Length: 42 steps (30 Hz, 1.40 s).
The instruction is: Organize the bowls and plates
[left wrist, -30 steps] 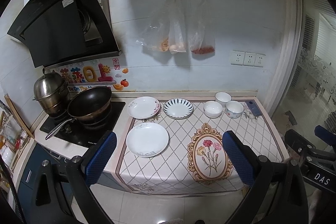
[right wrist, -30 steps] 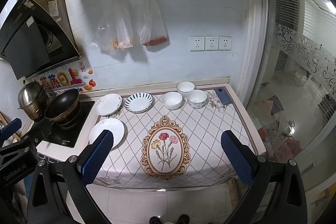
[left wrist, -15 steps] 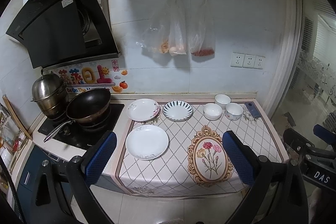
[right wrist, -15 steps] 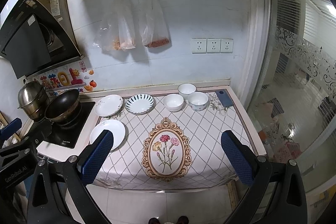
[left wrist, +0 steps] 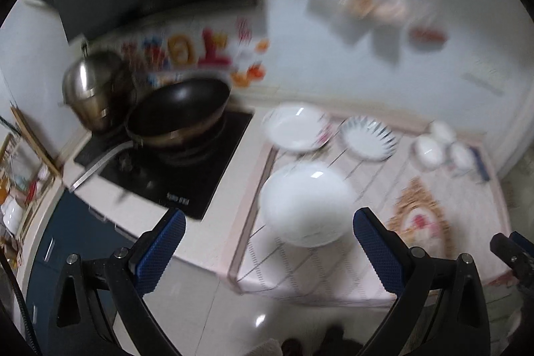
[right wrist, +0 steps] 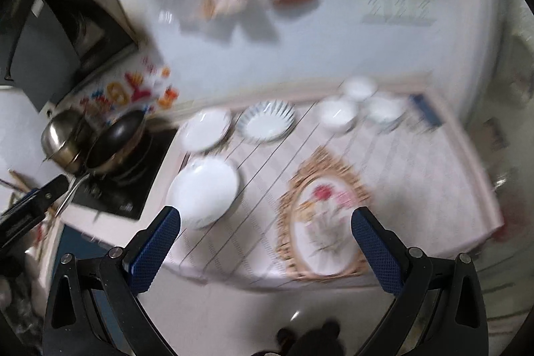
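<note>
Left wrist: near plate flat, round.

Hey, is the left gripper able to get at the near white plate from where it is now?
Probably yes. The left gripper is open and empty, the plate lies just ahead between its fingers, with nothing on it or in front; the wok sits off to the side.
</note>
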Tool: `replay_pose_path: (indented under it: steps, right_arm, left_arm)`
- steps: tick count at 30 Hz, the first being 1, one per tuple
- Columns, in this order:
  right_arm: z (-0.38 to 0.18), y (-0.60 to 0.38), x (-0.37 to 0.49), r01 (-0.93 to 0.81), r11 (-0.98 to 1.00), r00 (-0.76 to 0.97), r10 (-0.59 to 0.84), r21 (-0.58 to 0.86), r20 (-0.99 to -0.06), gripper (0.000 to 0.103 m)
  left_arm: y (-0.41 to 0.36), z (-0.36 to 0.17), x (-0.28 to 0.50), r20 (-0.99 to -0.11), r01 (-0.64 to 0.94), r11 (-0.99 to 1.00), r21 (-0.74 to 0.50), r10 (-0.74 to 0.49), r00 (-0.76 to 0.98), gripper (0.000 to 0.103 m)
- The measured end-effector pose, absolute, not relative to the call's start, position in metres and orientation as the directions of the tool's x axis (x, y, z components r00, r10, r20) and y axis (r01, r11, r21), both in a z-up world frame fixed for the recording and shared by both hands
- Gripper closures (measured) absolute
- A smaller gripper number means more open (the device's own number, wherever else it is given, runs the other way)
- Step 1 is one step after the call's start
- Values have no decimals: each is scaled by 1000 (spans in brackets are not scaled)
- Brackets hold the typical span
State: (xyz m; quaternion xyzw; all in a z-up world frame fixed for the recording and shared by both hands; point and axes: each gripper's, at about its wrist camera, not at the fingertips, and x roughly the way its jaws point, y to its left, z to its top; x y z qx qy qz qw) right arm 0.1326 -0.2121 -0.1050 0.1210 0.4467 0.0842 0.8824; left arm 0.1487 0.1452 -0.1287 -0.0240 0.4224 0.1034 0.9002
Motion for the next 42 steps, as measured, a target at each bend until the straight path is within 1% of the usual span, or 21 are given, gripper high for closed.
replay_pose_path:
  steps: [3,5,7,9,13,14,15,16,17,18,19,20,21,22,23,24,25,26,28,34,42]
  right_arm:
    - [-161,-185,185,-73,931,481,348,359,-805,0]
    - [-195,-170,215,-83,921,431,379,382,-819,0]
    - [-232,-156,247,-90,912,368,404,400,-838,0]
    - [-265,-144,278,-98,899,309,435,426,-846,2]
    - [-335,-121,337,-94,867,166,498,489,-851,10]
    - [-348,-117,347,-92,858,142,513,505,-847,15]
    - [-362,-111,357,-92,849,119,529,521,-840,20]
    - [-367,-107,361,-89,843,101,537,530,-837,22]
    - [-385,-100,373,-82,841,67,541,535,-839,27]
    - [-392,-96,377,-79,837,51,546,542,-836,33]
    - [-402,-92,384,-76,829,31,558,554,-830,36]
    - [-415,-86,391,-73,819,8,571,569,-821,42]
    - [-420,-84,394,-73,815,-3,576,575,-817,55]
    - [-429,-78,400,-78,809,-17,584,583,-812,62]
    - [-434,-74,404,-81,803,-24,591,590,-807,72]
    - [-439,-72,406,-83,800,-29,593,594,-804,78]
    - [-439,-68,406,-82,797,-34,598,599,-800,82]
    - [-440,-67,407,-78,792,-40,604,605,-796,89]
    - [-446,-63,412,-85,791,-45,604,606,-796,90]
    - [-435,-61,412,-138,803,-32,582,580,-813,90]
    - [-415,-103,405,-114,802,2,590,586,-807,90]
  left_arm:
    - [168,-176,186,-838,-215,977,-5,113,534,1]
    - [181,-207,209,-875,-221,974,-53,62,480,6]
    - [188,-237,234,-893,-234,971,-52,60,445,6]
    - [191,-259,251,-911,-248,968,-34,72,405,9]
    - [204,-307,284,-946,-276,959,-60,34,323,19]
    - [207,-317,291,-954,-283,957,-62,27,299,25]
    - [208,-328,299,-961,-286,956,-70,12,276,28]
    - [209,-340,306,-968,-287,954,-85,-11,251,35]
    - [210,-347,312,-971,-288,953,-91,-20,239,41]
    - [210,-353,316,-974,-285,954,-91,-26,223,45]
    - [210,-359,319,-977,-278,956,-91,-31,210,51]
    - [209,-363,322,-978,-271,958,-92,-36,204,57]
    - [209,-365,324,-979,-266,959,-96,-42,199,60]
    - [208,-368,327,-979,-263,959,-101,-50,197,65]
    - [209,-369,329,-979,-264,959,-103,-52,196,68]
    - [210,-369,330,-979,-268,958,-101,-48,197,69]
    - [210,-369,329,-979,-274,956,-104,-50,200,69]
    - [211,-368,329,-978,-277,955,-104,-48,202,69]
    - [209,-365,327,-978,-271,958,-91,-35,204,71]
    - [195,-362,322,-976,-251,964,-91,-36,215,71]
    - [163,-335,313,-962,-191,975,-114,-60,265,71]
